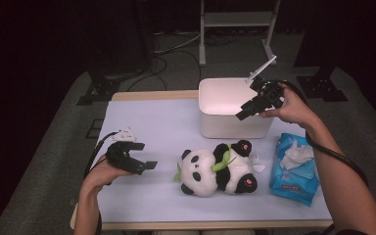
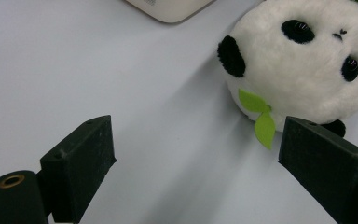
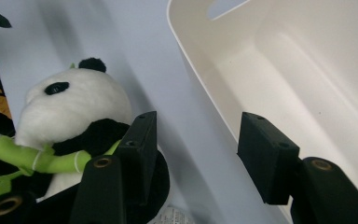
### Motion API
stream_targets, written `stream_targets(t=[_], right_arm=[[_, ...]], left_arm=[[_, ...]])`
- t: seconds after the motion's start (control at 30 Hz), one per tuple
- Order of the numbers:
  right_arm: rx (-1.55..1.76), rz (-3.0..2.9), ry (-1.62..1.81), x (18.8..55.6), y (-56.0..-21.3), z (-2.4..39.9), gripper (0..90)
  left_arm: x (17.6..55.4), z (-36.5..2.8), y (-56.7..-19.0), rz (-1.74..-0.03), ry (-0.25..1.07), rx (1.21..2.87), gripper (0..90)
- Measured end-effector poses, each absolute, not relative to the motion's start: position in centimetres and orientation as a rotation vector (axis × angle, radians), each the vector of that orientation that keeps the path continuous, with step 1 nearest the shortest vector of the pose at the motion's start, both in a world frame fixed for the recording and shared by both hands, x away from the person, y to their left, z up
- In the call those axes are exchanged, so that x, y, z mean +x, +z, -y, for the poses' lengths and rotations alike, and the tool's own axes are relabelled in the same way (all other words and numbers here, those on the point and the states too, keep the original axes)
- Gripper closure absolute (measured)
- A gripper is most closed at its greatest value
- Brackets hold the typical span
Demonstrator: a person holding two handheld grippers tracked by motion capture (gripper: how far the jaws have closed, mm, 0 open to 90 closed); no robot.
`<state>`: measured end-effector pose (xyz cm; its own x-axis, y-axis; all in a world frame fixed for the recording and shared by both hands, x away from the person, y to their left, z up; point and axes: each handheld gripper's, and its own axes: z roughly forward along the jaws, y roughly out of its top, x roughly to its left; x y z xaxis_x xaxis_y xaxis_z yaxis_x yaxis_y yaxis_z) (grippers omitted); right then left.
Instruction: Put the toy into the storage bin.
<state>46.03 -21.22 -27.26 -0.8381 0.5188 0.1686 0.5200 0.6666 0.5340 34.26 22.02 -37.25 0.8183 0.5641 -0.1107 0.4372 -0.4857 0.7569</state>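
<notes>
A plush panda (image 1: pixel 219 169) is seen lying on its back near the front edge of the white table (image 1: pixel 142 122), between a white bin (image 1: pixel 230 107) behind it and a blue tissue pack (image 1: pixel 293 171) at the right edge. The left gripper (image 1: pixel 147 168) is held just left of the toy, jaws apart and empty, with bare tabletop around it. The right gripper (image 1: pixel 245 111) is poised over the bin's near rim, jaws likewise parted.
</notes>
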Motion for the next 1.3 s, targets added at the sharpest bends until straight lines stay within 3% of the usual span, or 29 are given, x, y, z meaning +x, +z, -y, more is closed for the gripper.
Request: stream_targets(t=[0.57,0.87,1.3], right_arm=[[-0.791,2.958,-0.758,48.1,-30.0,18.9,57.9],[-0.748,2.978,-0.685,48.9,-30.9,17.9,76.1],[-0.598,2.97,-0.681,49.2,-31.2,16.5,82.3]], left_arm=[[34.6,-22.4,-37.9,-0.756,0.166,2.154,9.5],[34.7,-22.6,-38.1,-0.767,0.148,2.15,9.5],[34.9,-23.0,-38.4,-0.785,0.137,2.141,9.4]])
